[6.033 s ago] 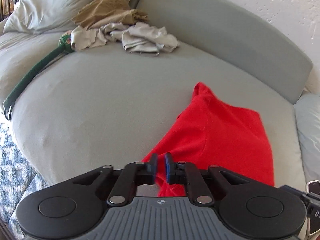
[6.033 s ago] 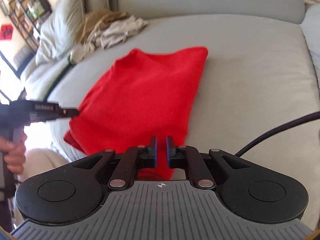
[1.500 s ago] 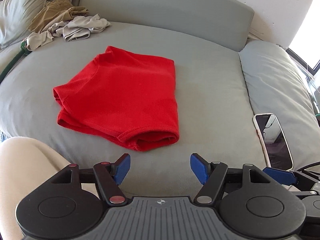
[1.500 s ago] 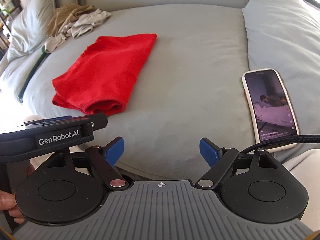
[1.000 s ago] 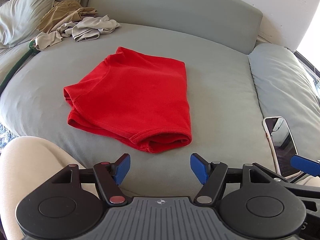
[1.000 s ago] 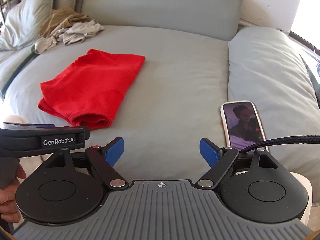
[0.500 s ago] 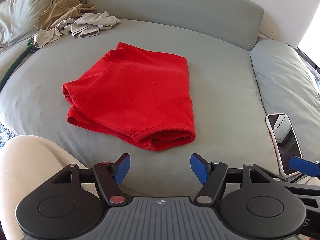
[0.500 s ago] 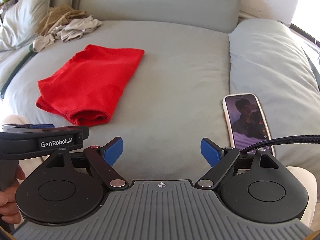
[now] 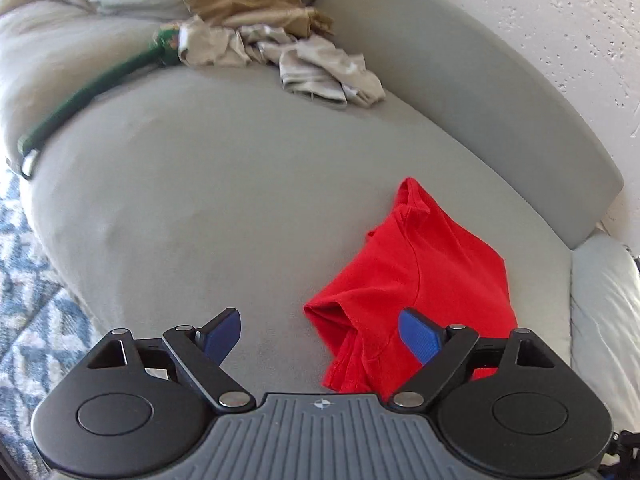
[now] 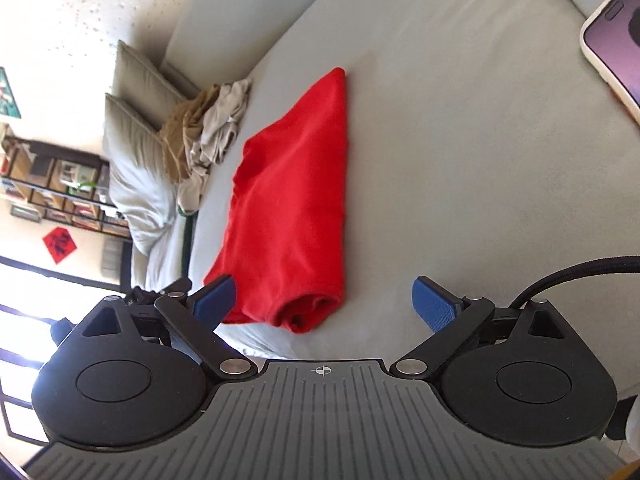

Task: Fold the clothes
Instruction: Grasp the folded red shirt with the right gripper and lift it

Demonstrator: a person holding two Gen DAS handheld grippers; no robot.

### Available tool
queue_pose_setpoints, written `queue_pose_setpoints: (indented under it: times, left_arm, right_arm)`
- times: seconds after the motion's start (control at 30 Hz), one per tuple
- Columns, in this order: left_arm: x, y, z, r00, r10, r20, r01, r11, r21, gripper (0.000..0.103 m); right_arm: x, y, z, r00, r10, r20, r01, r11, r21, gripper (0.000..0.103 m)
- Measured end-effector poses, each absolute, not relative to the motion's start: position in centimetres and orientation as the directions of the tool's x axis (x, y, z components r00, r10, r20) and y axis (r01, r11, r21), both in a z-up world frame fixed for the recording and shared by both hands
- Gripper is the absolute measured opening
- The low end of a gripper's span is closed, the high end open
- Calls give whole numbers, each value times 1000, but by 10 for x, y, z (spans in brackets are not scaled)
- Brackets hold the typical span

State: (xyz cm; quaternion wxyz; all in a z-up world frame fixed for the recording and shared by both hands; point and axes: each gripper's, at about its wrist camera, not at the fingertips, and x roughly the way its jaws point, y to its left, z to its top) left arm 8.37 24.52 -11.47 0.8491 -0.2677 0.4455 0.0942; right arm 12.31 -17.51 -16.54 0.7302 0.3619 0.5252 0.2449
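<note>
Grey sofa [image 9: 208,184] in a sunlit room.
Its curved backrest [image 9: 480,92] runs along a white textured wall [image 9: 560,20]; pale cushions [image 10: 136,92] are propped at the far end, a blue patterned rug [image 9: 24,300] covers the floor beside it, and a dark bookshelf [image 10: 56,188] stands against the far wall.

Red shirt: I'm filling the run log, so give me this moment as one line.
red shirt: folded, on sofa | left gripper: opening, nothing gripped | right gripper: opening, nothing gripped | phone: on sofa
</note>
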Motion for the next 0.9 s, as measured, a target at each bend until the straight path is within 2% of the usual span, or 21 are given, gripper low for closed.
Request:
queue_pose_setpoints:
  times: [0.1,0.2,0.33,0.43,0.63,0.67,0.7,0.9]
  left_arm:
    - [102,259,-138,525,-248,-814,-363,800,-478,85]
    - [107,258,-141,525,-294,-799,-326,798,-508,87]
    - [113,251,-146,485,-498,-719,-272,695,-665,83]
    - [121,240,-152,452,-471,-758,-274,735,-620,82]
    - [132,242,-159,463,-511,-724,-285,688,-667,85]
    - [134,243,-159,469,-518,-715,-280,681,-677,84]
    - [138,243,-159,482,-526,-701,-264,676,-688,76]
    - [162,236,-168,463,-542,-701,-243,683,-689,76]
  right_arm:
    - [144,-172,-179,315,760,-569,61,582,811,95]
    - [163,-170,-184,311,776,-549,71,557,827,95]
    - [183,-166,-190,303,788,-536,93,535,840,95]
    - [194,-164,-194,304,794,-527,105,522,847,95]
    - [208,-152,-195,307,779,-546,81,550,831,95]
    - [212,-150,-196,310,778,-547,70,555,829,95]
    - [216,-147,-197,312,777,-547,59,559,827,95]
    - [254,-128,-209,311,773,-553,31,573,819,81]
